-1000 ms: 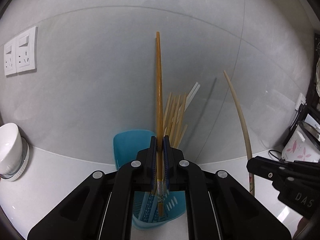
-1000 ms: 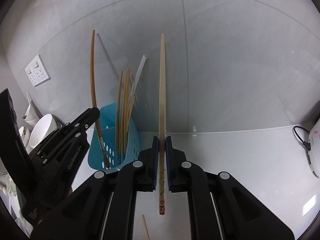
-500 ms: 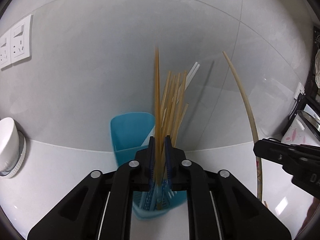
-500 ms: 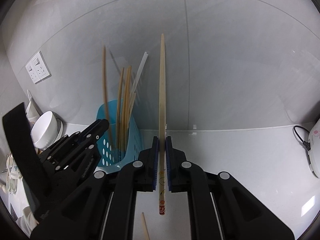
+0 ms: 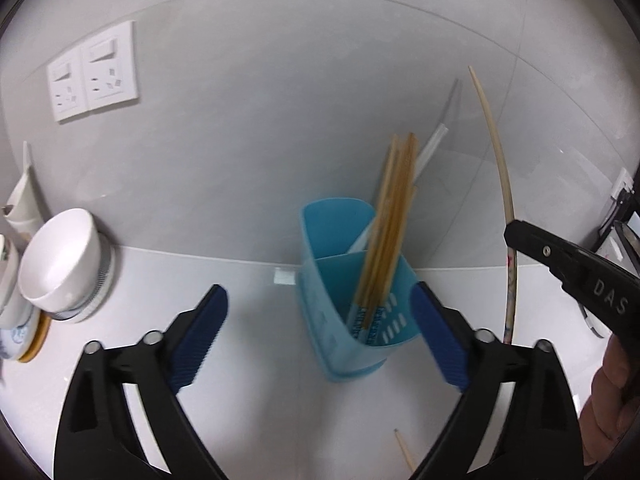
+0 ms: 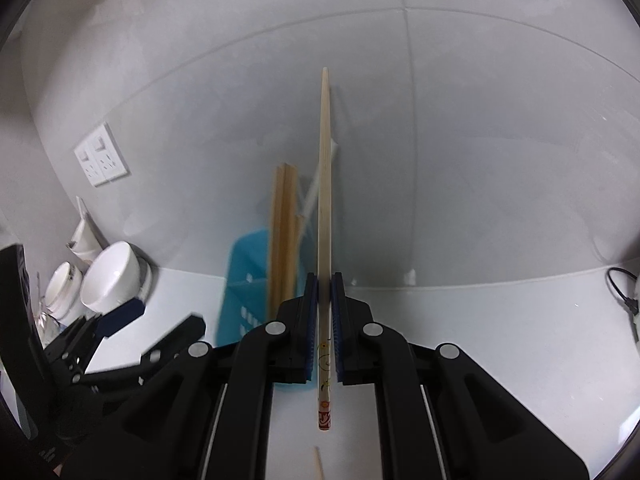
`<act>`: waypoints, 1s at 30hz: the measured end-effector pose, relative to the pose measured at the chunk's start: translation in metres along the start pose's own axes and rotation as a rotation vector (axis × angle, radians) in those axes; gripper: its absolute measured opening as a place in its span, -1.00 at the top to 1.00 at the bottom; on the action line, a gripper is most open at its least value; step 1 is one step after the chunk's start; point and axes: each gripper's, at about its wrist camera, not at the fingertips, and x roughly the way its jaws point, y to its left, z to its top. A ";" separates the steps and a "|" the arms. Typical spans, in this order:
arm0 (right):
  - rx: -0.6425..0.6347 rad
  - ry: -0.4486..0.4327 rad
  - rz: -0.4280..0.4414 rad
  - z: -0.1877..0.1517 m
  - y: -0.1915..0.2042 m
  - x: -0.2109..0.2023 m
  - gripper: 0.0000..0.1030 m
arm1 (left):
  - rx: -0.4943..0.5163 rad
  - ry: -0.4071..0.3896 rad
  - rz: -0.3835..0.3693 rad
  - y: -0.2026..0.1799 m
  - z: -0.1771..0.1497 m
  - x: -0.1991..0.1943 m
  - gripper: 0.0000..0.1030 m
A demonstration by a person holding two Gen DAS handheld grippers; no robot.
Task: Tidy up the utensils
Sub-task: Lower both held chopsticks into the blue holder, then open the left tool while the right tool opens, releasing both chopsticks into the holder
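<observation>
Here, left gripper (image 5: pixel 320 328) spread wide and opening, nothing pressed between its pads, blue utensil holder (image 5: pixel 352 312) standing on the white counter (image 5: pixel 248 392) just past the fingertips. In the holder's front compartment, a leaning bunch of brown chopsticks (image 5: pixel 386 236). Right gripper (image 6: pixel 324 320) clamped tight on a pale chopstick (image 6: pixel 325 184), held upright beside the holder. White bowl (image 5: pixel 60 260) well off to the left.

You released the brown chopstick (image 5: pixel 390 216) into the blue holder (image 5: pixel 352 300). Your left gripper (image 5: pixel 318 332) was opening, empty, and drew back.
</observation>
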 end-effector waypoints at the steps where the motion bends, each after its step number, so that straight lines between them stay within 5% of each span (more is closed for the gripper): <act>1: -0.001 -0.012 0.012 0.001 0.003 0.001 0.88 | -0.005 -0.001 0.000 0.005 -0.003 -0.003 -0.86; 16: -0.028 -0.106 0.116 0.003 0.027 0.035 0.88 | -0.032 0.042 0.064 0.038 -0.002 0.001 -0.88; 30: -0.055 -0.062 0.096 -0.017 0.031 0.067 0.88 | -0.057 0.062 0.074 0.050 -0.007 0.011 -0.88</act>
